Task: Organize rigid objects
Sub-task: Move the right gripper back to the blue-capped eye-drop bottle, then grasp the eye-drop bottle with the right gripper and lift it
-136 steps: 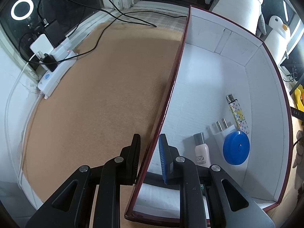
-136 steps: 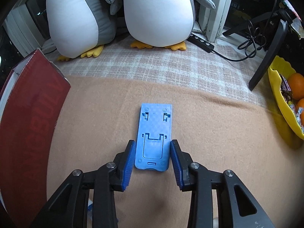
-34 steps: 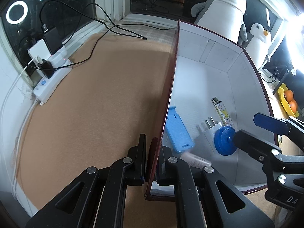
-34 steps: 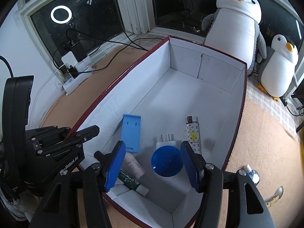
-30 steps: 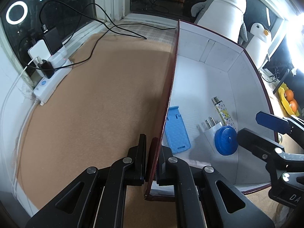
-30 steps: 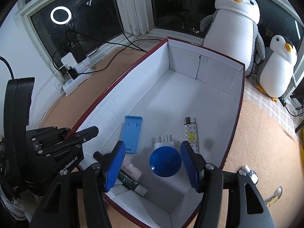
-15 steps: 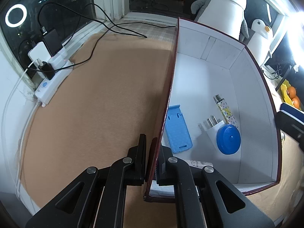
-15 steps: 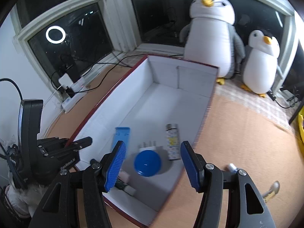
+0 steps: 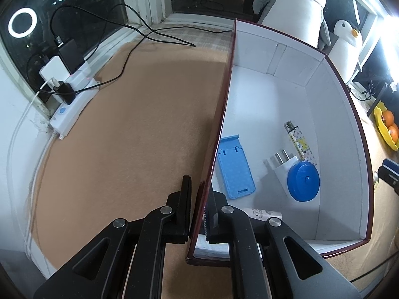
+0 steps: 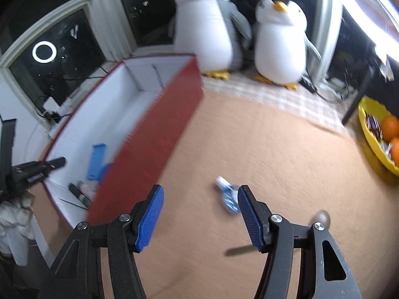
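My left gripper is shut on the left wall of the red box, near its front corner. Inside the box lie a blue phone stand, a white plug, a round blue case, a patterned lighter and a small tube. My right gripper is open and empty, above the tan mat to the right of the box. A small blue-and-white object lies on the mat between its fingers. A metal spoon lies to the right.
Two plush penguins stand behind the box. A yellow bowl with oranges is at the right. A white power strip with chargers and cables lies along the window at the left.
The blue phone stand came to lie in the box. My right gripper, open, swung right from over the box to above the mat. My left gripper stayed clamped on the box wall.
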Motion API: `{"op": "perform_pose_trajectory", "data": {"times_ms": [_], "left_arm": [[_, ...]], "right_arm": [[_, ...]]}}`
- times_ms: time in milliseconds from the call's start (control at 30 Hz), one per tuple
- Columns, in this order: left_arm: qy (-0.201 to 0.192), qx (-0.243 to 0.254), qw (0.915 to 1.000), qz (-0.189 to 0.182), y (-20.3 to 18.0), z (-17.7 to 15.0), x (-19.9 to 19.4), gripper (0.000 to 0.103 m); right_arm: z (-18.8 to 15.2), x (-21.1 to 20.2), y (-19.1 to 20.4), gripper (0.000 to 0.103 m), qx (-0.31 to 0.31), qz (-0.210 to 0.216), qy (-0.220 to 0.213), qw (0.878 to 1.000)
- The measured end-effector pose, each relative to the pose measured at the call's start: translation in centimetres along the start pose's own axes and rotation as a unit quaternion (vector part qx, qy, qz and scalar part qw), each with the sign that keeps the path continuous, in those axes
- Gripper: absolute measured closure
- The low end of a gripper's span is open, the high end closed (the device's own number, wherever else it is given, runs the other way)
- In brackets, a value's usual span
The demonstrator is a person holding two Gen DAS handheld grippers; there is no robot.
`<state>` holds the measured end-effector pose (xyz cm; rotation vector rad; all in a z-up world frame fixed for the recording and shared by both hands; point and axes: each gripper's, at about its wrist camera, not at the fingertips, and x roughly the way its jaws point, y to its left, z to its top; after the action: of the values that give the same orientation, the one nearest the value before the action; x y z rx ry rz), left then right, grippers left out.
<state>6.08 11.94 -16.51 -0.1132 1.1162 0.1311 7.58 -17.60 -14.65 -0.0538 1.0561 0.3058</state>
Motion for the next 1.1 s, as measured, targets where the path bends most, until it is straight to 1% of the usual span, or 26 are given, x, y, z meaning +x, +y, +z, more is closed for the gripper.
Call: {"op": "perform_pose_trajectory", "data": {"times_ms": [167,367,533,733,800,933,1000,1100], "left_arm": [[0.009,-0.004,0.9999,0.008,-0.1,0.0,0.2,0.096],[0.014,-0.004,0.9997,0.020,-0.5,0.0,0.2,0.095],[0.016,-0.010,0.9994,0.028,-0.6,0.0,0.3,0.093],[0.018,-0.014,0.9991,0.035,-0.6,0.1,0.4,0.093],[0.018,-0.016,0.9991,0.036,-0.7,0.1,0.4,0.093],[0.017,-0.019,0.9990,0.036,-0.7,0.1,0.4,0.093],[0.017,-0.019,0.9991,0.035,-0.7,0.1,0.4,0.093],[0.017,-0.019,0.9991,0.033,-0.6,0.1,0.3,0.093]], "right_arm": [[-0.8,2.0,-2.0,0.046,-0.001,-0.004,0.027,1.000],[-1.0,4.1,-2.8,0.046,-0.011,-0.003,0.045,0.999],[-1.0,5.5,-3.4,0.048,-0.016,-0.001,0.055,0.998],[-0.9,6.8,-3.7,0.056,-0.022,0.002,0.065,0.998],[-0.8,7.0,-3.7,0.061,-0.024,0.002,0.068,0.997],[-0.7,7.4,-3.6,0.065,-0.032,0.000,0.074,0.997],[-0.7,7.5,-3.6,0.069,-0.034,-0.003,0.076,0.997],[-0.7,7.5,-3.6,0.070,-0.035,-0.005,0.076,0.996]]}}
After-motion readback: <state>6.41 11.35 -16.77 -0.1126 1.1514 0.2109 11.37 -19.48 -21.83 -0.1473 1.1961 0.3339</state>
